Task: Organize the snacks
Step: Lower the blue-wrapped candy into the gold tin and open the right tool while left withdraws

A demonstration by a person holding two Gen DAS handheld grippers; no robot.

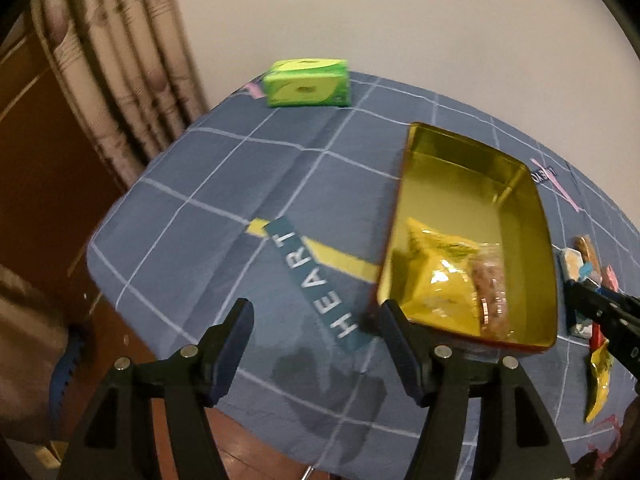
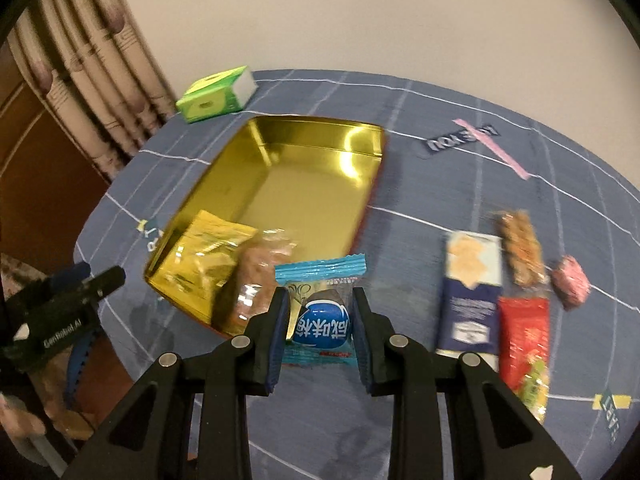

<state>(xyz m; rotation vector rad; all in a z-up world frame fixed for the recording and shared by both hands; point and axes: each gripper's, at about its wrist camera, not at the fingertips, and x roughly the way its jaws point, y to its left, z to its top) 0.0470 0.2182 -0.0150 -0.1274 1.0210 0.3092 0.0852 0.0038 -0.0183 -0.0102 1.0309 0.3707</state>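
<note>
An open gold tin (image 1: 480, 208) (image 2: 304, 168) lies on the blue checked tablecloth. At its near end sit a yellow packet (image 1: 436, 272) (image 2: 204, 252) and a clear-wrapped brown biscuit (image 1: 492, 292) (image 2: 256, 280). My right gripper (image 2: 319, 302) is shut on a blue wrapped snack (image 2: 320, 276), held above the cloth just right of the tin's near corner. My left gripper (image 1: 316, 316) is open with nothing between its fingers. It hovers over the cloth beside the tin's left wall.
Several loose snacks lie right of the tin: a navy packet (image 2: 472, 296), a red packet (image 2: 524, 332), a brown bar (image 2: 520, 248) and a pink sweet (image 2: 572, 280). A green tissue box (image 1: 306, 84) (image 2: 216, 96) stands at the far edge. A curtain (image 1: 120, 60) hangs left of the table.
</note>
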